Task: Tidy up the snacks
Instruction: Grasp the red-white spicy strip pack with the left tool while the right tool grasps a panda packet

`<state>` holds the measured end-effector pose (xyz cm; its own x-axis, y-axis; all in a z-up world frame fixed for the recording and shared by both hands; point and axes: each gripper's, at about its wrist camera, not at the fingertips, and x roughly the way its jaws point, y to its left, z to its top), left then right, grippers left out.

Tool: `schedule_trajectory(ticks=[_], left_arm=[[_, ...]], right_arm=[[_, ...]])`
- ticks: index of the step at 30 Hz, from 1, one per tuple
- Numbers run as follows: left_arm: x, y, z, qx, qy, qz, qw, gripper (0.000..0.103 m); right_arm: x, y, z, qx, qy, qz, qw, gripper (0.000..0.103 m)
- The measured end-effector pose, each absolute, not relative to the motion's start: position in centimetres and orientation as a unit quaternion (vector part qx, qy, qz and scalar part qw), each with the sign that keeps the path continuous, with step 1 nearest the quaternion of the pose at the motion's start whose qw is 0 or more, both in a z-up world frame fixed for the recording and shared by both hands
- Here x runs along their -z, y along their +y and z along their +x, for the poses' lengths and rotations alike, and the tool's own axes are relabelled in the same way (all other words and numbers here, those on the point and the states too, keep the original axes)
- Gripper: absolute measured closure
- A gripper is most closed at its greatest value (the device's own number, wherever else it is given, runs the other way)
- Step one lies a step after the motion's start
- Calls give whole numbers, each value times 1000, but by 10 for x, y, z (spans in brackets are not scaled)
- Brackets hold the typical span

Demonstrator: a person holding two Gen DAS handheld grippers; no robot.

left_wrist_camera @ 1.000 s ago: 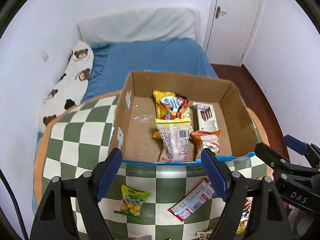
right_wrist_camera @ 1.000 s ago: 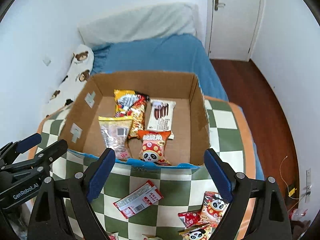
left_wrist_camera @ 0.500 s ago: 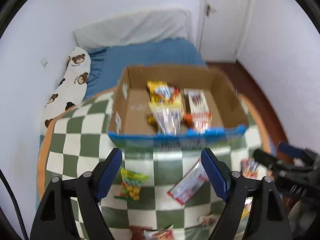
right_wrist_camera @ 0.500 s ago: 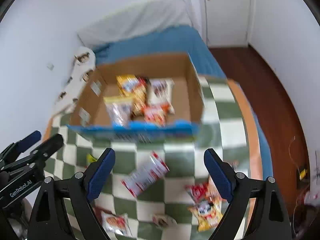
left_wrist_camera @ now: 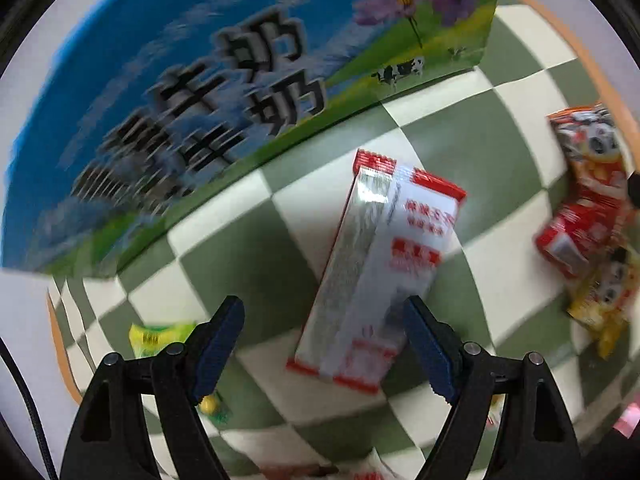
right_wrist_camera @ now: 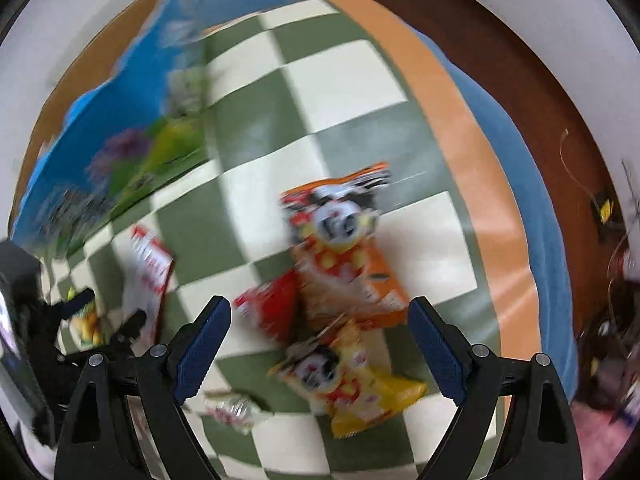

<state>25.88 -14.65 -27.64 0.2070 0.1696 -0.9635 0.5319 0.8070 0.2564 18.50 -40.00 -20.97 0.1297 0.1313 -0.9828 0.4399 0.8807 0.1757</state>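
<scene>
My left gripper point(left_wrist_camera: 324, 348) is open, low over the checkered tablecloth point(left_wrist_camera: 460, 120). A red-and-white snack packet point(left_wrist_camera: 376, 276) lies between its fingers, its near end by the right finger. My right gripper point(right_wrist_camera: 318, 350) is open above a pile of packets: an orange panda bag point(right_wrist_camera: 340, 240), a red packet point(right_wrist_camera: 272, 308) and a yellow panda bag point(right_wrist_camera: 352, 388). The snack box's blue printed wall point(left_wrist_camera: 200, 92) stands just behind; its inside is hidden.
A green-yellow candy bag point(left_wrist_camera: 160, 336) lies by the left finger. The panda bags point(left_wrist_camera: 596, 208) lie at the right. The table's orange edge point(right_wrist_camera: 472, 168) runs along the right, with blue bedding and wooden floor beyond. The left gripper point(right_wrist_camera: 80, 320) shows at the right view's left edge.
Both grippers have dropped fast from high above the box to just over the tablecloth. The left has come down over the red-and-white packet, the right over the panda bags. Both stay open.
</scene>
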Motion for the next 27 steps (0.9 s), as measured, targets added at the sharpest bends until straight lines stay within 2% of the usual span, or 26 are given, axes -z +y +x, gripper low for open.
schedule_trajectory(ticks=[1, 2, 3, 5, 6, 10, 11, 14, 17, 20, 21, 23, 26, 27], left_arm=[[279, -151, 258, 126, 604, 294, 730, 27], [279, -154, 257, 131, 600, 295, 732, 35], [279, -156, 257, 137, 603, 291, 731, 50], [277, -154, 255, 141, 620, 261, 726, 67], [277, -152, 255, 140, 625, 252, 726, 68], [278, -117, 256, 104, 674, 150, 716, 68], [279, -104, 257, 92, 686, 117, 712, 68], [286, -56, 253, 49, 720, -9, 692, 68], [285, -34, 244, 60, 725, -62, 683, 68], [268, -52, 237, 112, 698, 4, 708, 65], [263, -61, 235, 126, 689, 32, 713, 55], [254, -92, 232, 166, 662, 111, 722, 47], [254, -132, 232, 199, 639, 203, 715, 38], [258, -144, 232, 204, 635, 233, 708, 38]], right_arm=[[217, -405, 187, 113, 650, 220, 719, 20], [221, -407, 190, 112, 651, 219, 718, 32], [227, -408, 194, 110, 654, 217, 716, 35], [239, -404, 203, 105, 665, 199, 712, 35], [244, -400, 207, 103, 670, 188, 711, 35], [263, -382, 219, 100, 688, 126, 708, 38], [265, -379, 220, 100, 688, 119, 709, 44], [266, -369, 222, 83, 682, 118, 717, 46], [267, -355, 225, 55, 685, 110, 718, 46], [268, -346, 227, 30, 690, 116, 714, 46], [269, -346, 227, 26, 691, 118, 712, 46], [270, -348, 228, 22, 693, 125, 709, 46], [271, -359, 229, 17, 695, 141, 705, 46], [271, -362, 228, 18, 697, 141, 703, 46]])
